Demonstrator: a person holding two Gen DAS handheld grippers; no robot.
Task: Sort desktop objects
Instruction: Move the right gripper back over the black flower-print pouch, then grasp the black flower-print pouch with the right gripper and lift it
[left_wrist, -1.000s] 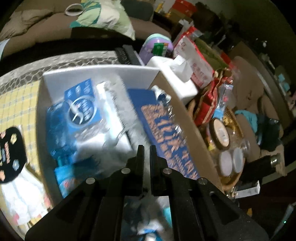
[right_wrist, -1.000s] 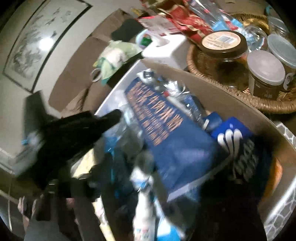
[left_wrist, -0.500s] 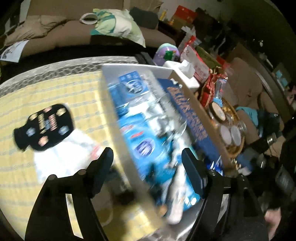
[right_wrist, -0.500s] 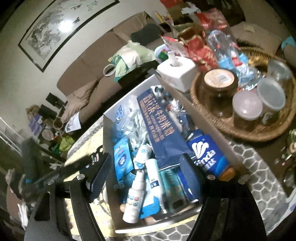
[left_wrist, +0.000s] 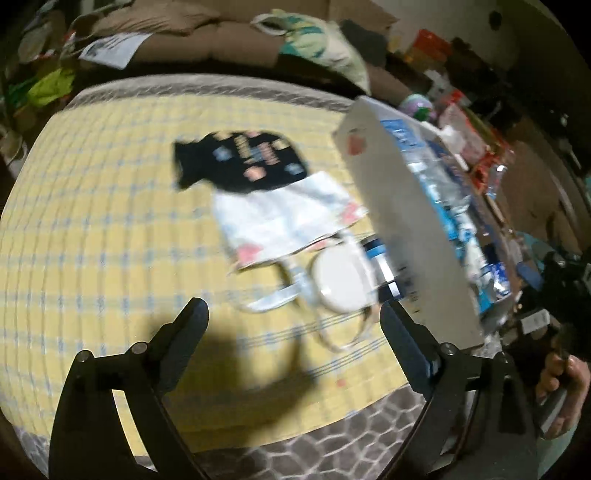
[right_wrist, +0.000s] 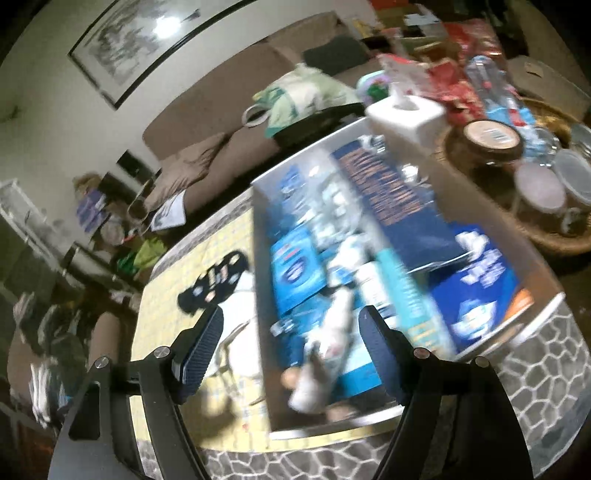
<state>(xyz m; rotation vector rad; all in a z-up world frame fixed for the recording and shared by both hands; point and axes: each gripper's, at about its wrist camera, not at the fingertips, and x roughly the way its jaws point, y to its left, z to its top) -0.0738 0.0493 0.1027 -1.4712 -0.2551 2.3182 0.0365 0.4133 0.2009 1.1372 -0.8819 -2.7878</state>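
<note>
Left gripper (left_wrist: 293, 314) now off the box (left_wrist: 402, 236), over the yellow mat (left_wrist: 92, 229), jaws wide apart.

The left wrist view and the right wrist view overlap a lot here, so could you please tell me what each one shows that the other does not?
Only the left wrist view shows the round white case on the yellow mat, the open left gripper and the person's hand.

Only the right wrist view shows the framed picture, the wicker tray of jars, the tissue box and the open right gripper.

Both show the full cardboard box, the black pouch, the white bag and the sofa.
</note>
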